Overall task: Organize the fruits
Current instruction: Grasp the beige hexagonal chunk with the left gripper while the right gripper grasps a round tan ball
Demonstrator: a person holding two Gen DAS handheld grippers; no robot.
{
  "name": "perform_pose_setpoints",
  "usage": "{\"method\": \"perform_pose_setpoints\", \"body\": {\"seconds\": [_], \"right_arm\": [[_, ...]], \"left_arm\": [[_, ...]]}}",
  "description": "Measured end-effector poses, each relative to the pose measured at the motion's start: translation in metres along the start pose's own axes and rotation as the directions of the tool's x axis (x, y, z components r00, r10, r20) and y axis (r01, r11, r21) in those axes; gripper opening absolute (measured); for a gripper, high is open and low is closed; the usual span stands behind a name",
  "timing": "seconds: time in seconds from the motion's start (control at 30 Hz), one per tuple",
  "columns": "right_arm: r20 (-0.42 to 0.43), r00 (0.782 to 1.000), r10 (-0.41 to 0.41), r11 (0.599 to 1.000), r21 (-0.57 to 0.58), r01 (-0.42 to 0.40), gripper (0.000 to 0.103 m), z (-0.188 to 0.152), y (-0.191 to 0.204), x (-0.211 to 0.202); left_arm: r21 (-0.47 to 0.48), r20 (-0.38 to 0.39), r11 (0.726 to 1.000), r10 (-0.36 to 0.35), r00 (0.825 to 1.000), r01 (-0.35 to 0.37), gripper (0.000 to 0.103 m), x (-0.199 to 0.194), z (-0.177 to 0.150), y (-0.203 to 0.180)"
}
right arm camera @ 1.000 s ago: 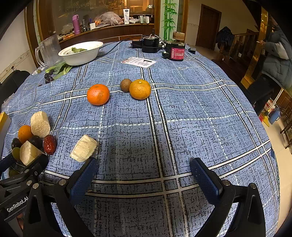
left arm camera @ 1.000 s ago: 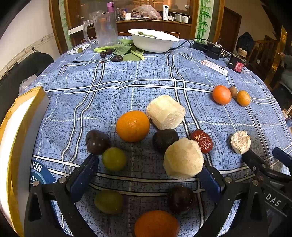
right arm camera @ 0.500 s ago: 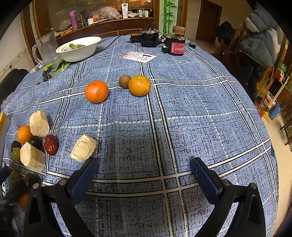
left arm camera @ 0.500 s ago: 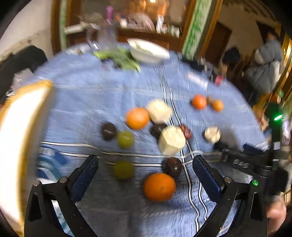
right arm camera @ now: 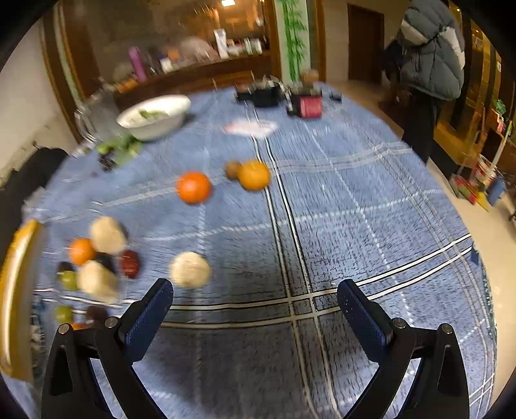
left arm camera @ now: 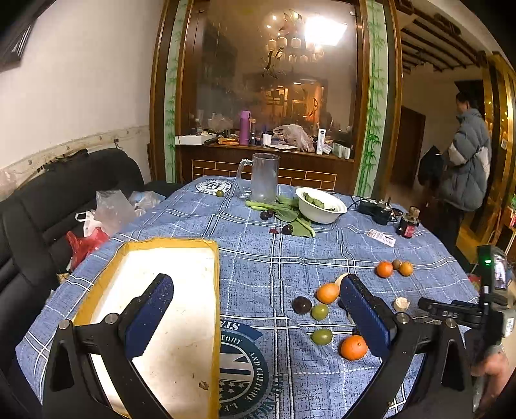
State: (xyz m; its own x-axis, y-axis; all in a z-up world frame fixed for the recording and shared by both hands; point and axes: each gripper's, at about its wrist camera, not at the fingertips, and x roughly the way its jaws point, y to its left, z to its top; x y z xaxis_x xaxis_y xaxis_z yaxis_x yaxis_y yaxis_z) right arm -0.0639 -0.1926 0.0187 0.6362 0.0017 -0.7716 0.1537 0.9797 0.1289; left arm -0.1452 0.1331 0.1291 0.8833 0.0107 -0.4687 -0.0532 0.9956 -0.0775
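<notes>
Left gripper (left arm camera: 254,309) is spread wide and holds nothing, raised above the table with one finger over the yellow-rimmed tray (left arm camera: 180,258). Right gripper (right arm camera: 254,306) is likewise spread and empty over bare blue tablecloth (right arm camera: 322,209). The fruits (left arm camera: 322,309) lie loose on the cloth just beside the tray, with two oranges (right arm camera: 222,182) well apart from them; the right view is blurred.

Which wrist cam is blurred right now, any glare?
Right wrist view: heavy motion smear, the oranges and white bowl are soft, only the right gripper stays crisp. Left wrist view: sharp, but ceiling light glares in the glass partition; fisheye bends the tablecloth lines in both.
</notes>
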Motion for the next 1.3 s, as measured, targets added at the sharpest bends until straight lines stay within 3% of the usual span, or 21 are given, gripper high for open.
{"method": "perform_pose_setpoints", "body": {"seconds": [0.17, 0.3, 0.4, 0.5, 0.57, 0.63, 0.7, 0.83, 0.93, 0.97, 1.07, 1.3], "right_arm": [[0.074, 0.996, 0.056, 0.997, -0.053, -0.052, 0.102, -0.002, 0.006, -0.029], [0.071, 0.995, 0.063, 0.993, -0.103, -0.056, 0.1, -0.002, 0.016, -0.025], [0.026, 0.996, 0.088, 0.986, -0.143, -0.083, 0.075, -0.005, 0.025, -0.012], [-0.004, 0.995, 0.098, 0.984, -0.149, -0.098, 0.072, -0.004, 0.029, 0.004], [-0.019, 0.994, 0.105, 0.983, -0.147, -0.106, 0.071, -0.003, 0.031, 0.013], [-0.036, 0.992, 0.118, 0.983, -0.136, -0.122, 0.07, 0.0, 0.032, 0.021], [-0.044, 0.991, 0.128, 0.983, -0.13, -0.133, 0.069, 0.001, 0.034, 0.027], [-0.056, 0.989, 0.136, 0.981, -0.135, -0.142, 0.068, 0.003, 0.037, 0.038], [-0.052, 0.99, 0.129, 0.98, -0.148, -0.136, 0.058, 0.002, 0.039, 0.041], [-0.052, 0.991, 0.126, 0.979, -0.153, -0.133, 0.049, 0.002, 0.039, 0.042], [-0.047, 0.989, 0.137, 0.979, -0.148, -0.142, 0.042, 0.002, 0.035, 0.041], [-0.047, 0.986, 0.161, 0.978, -0.128, -0.166, 0.039, 0.001, 0.031, 0.038]], "left_arm": [[-0.025, -0.076, 0.998, -0.059, 0.995, 0.057, 0.103, 0.016, -0.01, 0.002], [0.007, -0.137, 0.999, -0.052, 0.989, 0.053, 0.103, 0.03, -0.022, -0.006], [0.015, -0.161, 0.996, -0.084, 0.983, 0.088, 0.103, 0.039, -0.024, -0.011], [0.019, -0.179, 0.99, -0.133, 0.975, 0.138, 0.103, 0.048, -0.023, -0.018], [0.02, -0.194, 0.984, -0.168, 0.967, 0.175, 0.094, 0.054, -0.023, -0.022], [0.032, -0.23, 0.976, -0.203, 0.952, 0.216, 0.078, 0.063, -0.025, -0.033], [0.042, -0.27, 0.967, -0.231, 0.935, 0.251, 0.073, 0.073, -0.029, -0.045], [0.075, -0.316, 0.951, -0.264, 0.911, 0.301, 0.072, 0.091, -0.037, -0.073], [0.1, -0.345, 0.937, -0.283, 0.895, 0.334, 0.072, 0.106, -0.04, -0.093], [0.107, -0.354, 0.934, -0.285, 0.891, 0.341, 0.072, 0.11, -0.04, -0.098], [0.122, -0.376, 0.927, -0.287, 0.881, 0.354, 0.072, 0.125, -0.042, -0.111], [0.144, -0.449, 0.918, -0.272, 0.851, 0.369, 0.051, 0.152, -0.052, -0.13]]}}
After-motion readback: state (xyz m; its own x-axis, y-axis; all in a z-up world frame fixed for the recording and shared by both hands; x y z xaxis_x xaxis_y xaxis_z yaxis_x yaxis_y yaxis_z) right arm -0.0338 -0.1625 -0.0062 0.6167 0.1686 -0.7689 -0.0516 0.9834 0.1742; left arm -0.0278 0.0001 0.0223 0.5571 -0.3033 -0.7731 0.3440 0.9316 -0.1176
